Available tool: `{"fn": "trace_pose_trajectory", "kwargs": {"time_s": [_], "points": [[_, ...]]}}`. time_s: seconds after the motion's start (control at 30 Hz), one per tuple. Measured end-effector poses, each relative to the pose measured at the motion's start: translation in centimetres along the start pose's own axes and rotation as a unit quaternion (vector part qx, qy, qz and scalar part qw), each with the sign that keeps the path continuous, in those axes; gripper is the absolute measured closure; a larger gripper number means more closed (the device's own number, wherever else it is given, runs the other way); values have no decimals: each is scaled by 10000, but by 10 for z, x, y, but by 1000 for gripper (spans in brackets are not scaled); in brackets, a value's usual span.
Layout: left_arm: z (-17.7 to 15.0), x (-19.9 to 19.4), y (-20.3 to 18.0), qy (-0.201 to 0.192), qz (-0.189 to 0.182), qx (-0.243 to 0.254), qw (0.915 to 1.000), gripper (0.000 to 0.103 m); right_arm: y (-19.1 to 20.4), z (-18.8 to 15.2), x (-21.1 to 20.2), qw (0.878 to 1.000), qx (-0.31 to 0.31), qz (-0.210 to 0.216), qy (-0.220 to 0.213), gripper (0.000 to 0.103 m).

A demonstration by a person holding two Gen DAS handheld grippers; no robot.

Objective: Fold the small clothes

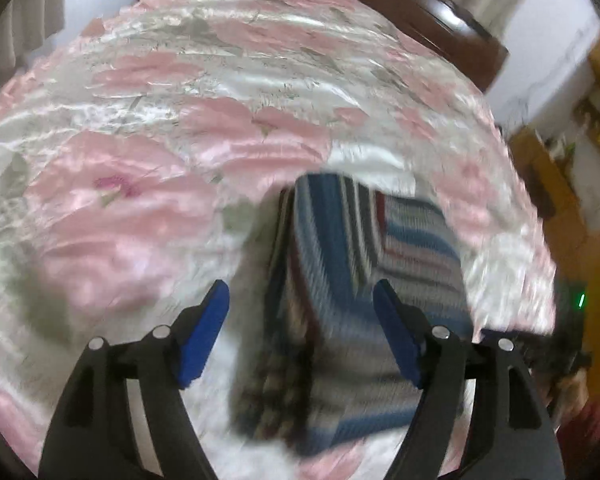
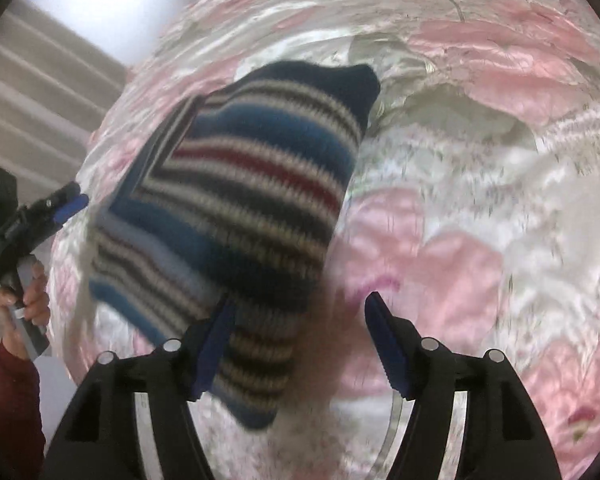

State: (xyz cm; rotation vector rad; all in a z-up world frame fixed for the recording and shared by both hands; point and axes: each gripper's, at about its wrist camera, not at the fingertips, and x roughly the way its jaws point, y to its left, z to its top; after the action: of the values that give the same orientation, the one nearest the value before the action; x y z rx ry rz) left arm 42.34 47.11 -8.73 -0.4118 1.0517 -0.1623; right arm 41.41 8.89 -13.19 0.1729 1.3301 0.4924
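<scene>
Knitwear first: through the left wrist camera we see our left gripper (image 1: 301, 330) gaping wide and empty over the striped knit garment (image 1: 340, 280), folded on the floral bedspread (image 1: 148, 128). From the right wrist, our right gripper (image 2: 300, 344) likewise spread, unladen; garment at eleven o'clock.

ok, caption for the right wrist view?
Right claw open over the folded striped knit on a pink floral bedspread; left claw at frame edge.
</scene>
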Motion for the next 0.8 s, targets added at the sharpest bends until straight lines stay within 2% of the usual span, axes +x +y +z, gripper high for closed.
{"fn": "trace_pose_trajectory", "kwargs": {"time_s": [0.07, 0.17, 0.23, 0.27, 0.3, 0.33, 0.4, 0.5, 0.53, 0.63, 0.73, 0.77, 0.8], "points": [[19, 32, -5, 378, -58, -185, 9991, 29, 1, 9, 3, 10000, 0, -11, -30, 35], [31, 67, -7, 605, 176, -363, 9974, 29, -3, 23, 5, 9999, 10, 37, -132, 35], [35, 85, -5, 771, 66, -564, 9954, 35, -8, 26, 7, 9999, -38, 26, -153, 35], [35, 92, -4, 821, -108, -662, 9944, 46, -3, 28, 12, 9998, -48, 10, -169, 35], [34, 94, -5, 861, -210, -708, 9935, 64, -5, 28, 11, 9998, -44, 26, -186, 35], [34, 98, -6, 951, -338, -755, 9920, 68, -6, 27, 11, 9998, -38, 42, -197, 35], [34, 97, -8, 887, -315, -680, 9932, 90, -7, 28, 13, 9997, -65, 65, -242, 35], [38, 86, -3, 662, -340, -655, 9951, 92, -7, 27, 15, 9995, -22, 156, -285, 35], [38, 84, 3, 620, -213, -617, 9959, 92, -7, 27, 16, 9994, 2, 190, -282, 35], [27, 101, 26, 949, -3, -811, 9922, 91, -4, 28, 18, 9993, -7, 244, -279, 34], [23, 100, 21, 870, 15, -567, 9946, 90, 0, 28, 15, 9995, -31, 166, -280, 34], [25, 95, 18, 834, -54, -530, 9951, 86, 1, 27, 11, 9995, -63, 141, -278, 34], [25, 87, 16, 802, -120, -517, 9954, 75, 1, 25, 8, 9995, -85, 149, -278, 34]]}}
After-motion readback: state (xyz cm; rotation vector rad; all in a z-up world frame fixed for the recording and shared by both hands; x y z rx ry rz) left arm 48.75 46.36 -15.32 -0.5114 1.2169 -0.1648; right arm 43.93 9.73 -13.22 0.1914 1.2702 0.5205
